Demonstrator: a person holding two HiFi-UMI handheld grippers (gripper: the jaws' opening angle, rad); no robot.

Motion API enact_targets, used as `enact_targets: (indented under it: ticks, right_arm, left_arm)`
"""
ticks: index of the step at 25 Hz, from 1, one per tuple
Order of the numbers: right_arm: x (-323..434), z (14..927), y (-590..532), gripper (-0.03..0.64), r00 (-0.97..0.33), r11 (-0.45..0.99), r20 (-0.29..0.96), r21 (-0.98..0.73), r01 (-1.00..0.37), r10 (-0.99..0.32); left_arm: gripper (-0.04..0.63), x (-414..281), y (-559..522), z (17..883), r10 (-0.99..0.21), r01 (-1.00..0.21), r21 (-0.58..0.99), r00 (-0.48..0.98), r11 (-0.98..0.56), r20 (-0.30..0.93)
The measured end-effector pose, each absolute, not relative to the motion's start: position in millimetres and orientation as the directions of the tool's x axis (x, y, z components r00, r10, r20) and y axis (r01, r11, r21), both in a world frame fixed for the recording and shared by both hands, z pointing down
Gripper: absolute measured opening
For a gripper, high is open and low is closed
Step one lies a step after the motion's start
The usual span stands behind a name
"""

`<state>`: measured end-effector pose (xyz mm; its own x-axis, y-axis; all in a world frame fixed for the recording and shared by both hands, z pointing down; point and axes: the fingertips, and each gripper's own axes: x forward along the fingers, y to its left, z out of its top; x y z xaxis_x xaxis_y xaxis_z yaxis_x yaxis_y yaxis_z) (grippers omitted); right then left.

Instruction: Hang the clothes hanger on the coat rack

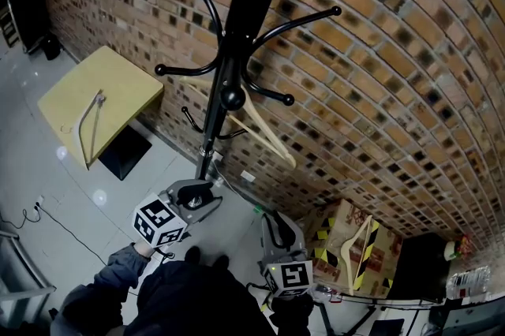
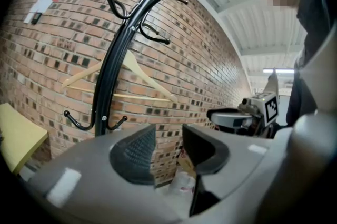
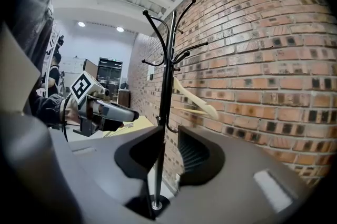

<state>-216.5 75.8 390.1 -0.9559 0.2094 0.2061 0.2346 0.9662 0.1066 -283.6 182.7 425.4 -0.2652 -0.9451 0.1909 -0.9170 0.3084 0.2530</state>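
Observation:
The black coat rack [image 1: 229, 74] stands against the brick wall. A pale wooden hanger [image 1: 268, 133] hangs on it, behind the pole. My left gripper [image 1: 193, 196] is low, in front of the rack's foot. Its jaws stand apart with nothing between them [image 2: 168, 152]; the rack [image 2: 113, 65] and hanger [image 2: 134, 68] rise beyond. My right gripper [image 1: 278, 232] is lower right, its jaws narrowly apart and empty [image 3: 171, 152]. The rack pole [image 3: 167, 70] and hanger [image 3: 192, 99] show far beyond that gap.
A yellow table [image 1: 118, 82] at the left carries another wooden hanger [image 1: 88, 125]. A cardboard box [image 1: 331, 236] at the lower right holds one more hanger [image 1: 355, 244]. The brick wall [image 1: 379, 90] runs behind the rack. A cable lies on the floor at the left.

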Motion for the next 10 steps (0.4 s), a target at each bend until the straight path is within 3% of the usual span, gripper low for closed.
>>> enact_targets:
  ticks: [10]
  right_arm:
    - [-213.2, 395.7, 82.9, 0.077, -0.957, 0.969, 0.21, 0.102, 0.226, 0.202]
  left_arm:
    - [0.141, -278.8, 185.0, 432.9, -0.95, -0.921, 0.257, -0.251, 0.293, 0.184]
